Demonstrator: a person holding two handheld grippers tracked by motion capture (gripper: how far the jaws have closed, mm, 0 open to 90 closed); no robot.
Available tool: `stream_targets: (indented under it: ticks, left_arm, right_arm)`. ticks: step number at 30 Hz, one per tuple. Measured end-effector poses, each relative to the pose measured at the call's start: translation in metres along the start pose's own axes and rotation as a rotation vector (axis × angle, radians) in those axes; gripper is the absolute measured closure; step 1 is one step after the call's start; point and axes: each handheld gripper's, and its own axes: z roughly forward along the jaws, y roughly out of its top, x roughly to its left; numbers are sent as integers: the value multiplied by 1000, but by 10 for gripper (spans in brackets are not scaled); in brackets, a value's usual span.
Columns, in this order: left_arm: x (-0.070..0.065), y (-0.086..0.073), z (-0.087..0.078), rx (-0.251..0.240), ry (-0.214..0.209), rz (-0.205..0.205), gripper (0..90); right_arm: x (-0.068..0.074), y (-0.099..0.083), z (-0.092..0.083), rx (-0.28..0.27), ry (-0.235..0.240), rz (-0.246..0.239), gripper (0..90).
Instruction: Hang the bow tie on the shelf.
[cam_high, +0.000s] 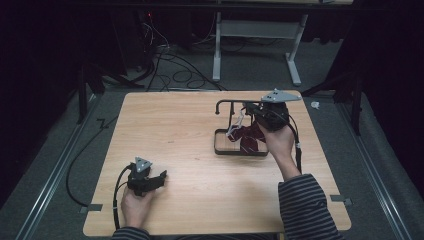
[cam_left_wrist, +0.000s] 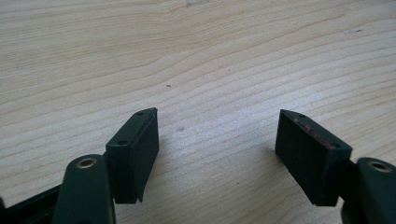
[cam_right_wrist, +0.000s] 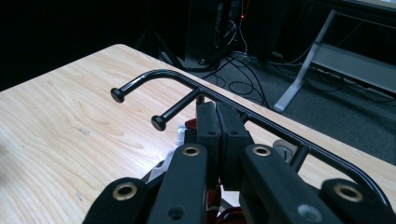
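Lower left of the high view, the left tool (cam_high: 159, 176) rests on the bare tabletop (cam_high: 190, 190), jaws spread wide and empty. Further off at right of centre, the right tool (cam_high: 250, 116) is pinched shut at the black rack (cam_high: 235, 102), apparently gripping something white-and-dark-red (cam_high: 245, 134) hanging there; hanging looks underway, unfinished.

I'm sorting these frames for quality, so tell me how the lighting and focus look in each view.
High view: dim, table lit, surroundings nearly black, soft detail on the dark red item in the black rack. Left gripper view: bright, even, wood grain crisp, left gripper jaws slightly soft. Right gripper view: right gripper near jaws blurred, rack bar sharper, background dark.
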Motion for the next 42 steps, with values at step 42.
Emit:
stream_targets:
  ticks: [42]
  left_arm:
    - [0,0,0,-1,-1,-1,308]
  right_arm:
    - [-15,4,21,59,-51,16,900]
